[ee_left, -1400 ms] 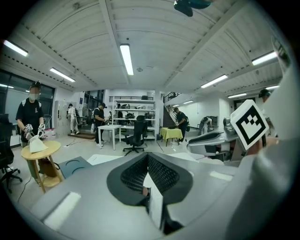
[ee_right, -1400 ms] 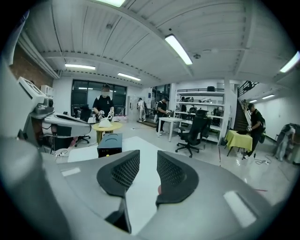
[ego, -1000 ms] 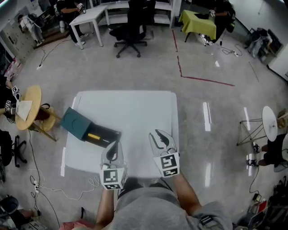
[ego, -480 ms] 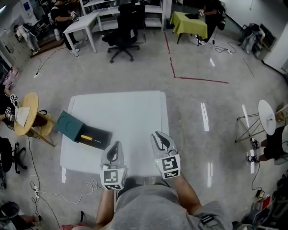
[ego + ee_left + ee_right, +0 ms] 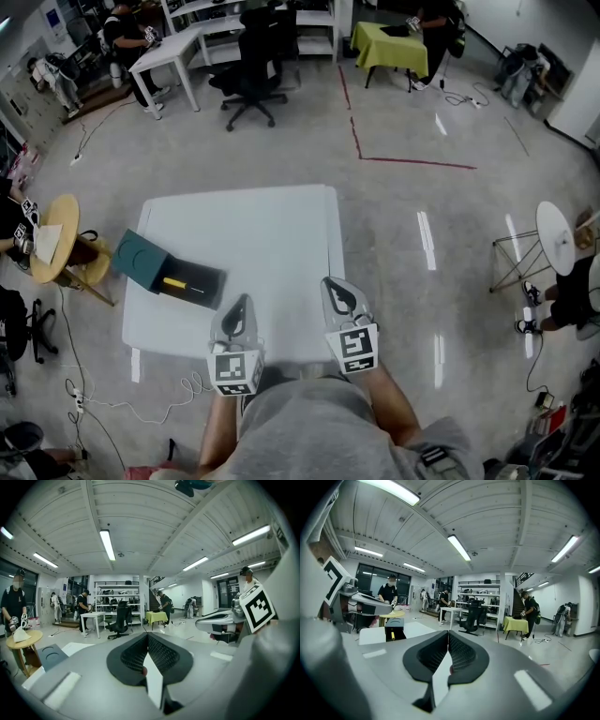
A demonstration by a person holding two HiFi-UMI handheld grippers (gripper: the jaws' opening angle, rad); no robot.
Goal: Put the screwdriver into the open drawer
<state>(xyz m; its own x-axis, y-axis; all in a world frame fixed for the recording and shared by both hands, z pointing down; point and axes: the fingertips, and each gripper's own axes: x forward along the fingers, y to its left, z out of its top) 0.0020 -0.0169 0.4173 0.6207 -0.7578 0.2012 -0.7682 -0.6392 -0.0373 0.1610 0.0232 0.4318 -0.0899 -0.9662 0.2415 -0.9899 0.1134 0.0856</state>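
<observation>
The yellow-handled screwdriver (image 5: 178, 283) lies inside the open dark drawer (image 5: 199, 279) of a teal box (image 5: 141, 258) at the left edge of the white table (image 5: 253, 230). In the right gripper view the drawer (image 5: 393, 632) faces me at the far left, with the screwdriver (image 5: 392, 634) showing in it. My left gripper (image 5: 241, 302) (image 5: 147, 637) hangs shut and empty over the table's near edge, right of the drawer. My right gripper (image 5: 330, 281) (image 5: 448, 637) is near the front right corner. Its jaws have just been closing and now meet with nothing between them.
A round wooden side table (image 5: 54, 234) stands left of the table beside a seated person. A small round white table (image 5: 559, 246) is at the right. An office chair (image 5: 251, 82), white desks (image 5: 173, 47) and a yellow-green covered table (image 5: 389, 45) stand far behind. A cable (image 5: 141, 398) trails on the floor.
The right gripper's jaws have gone from open to shut. Both grippers have drawn away from the drawer toward the table's near edge. The screwdriver stays in the drawer.
</observation>
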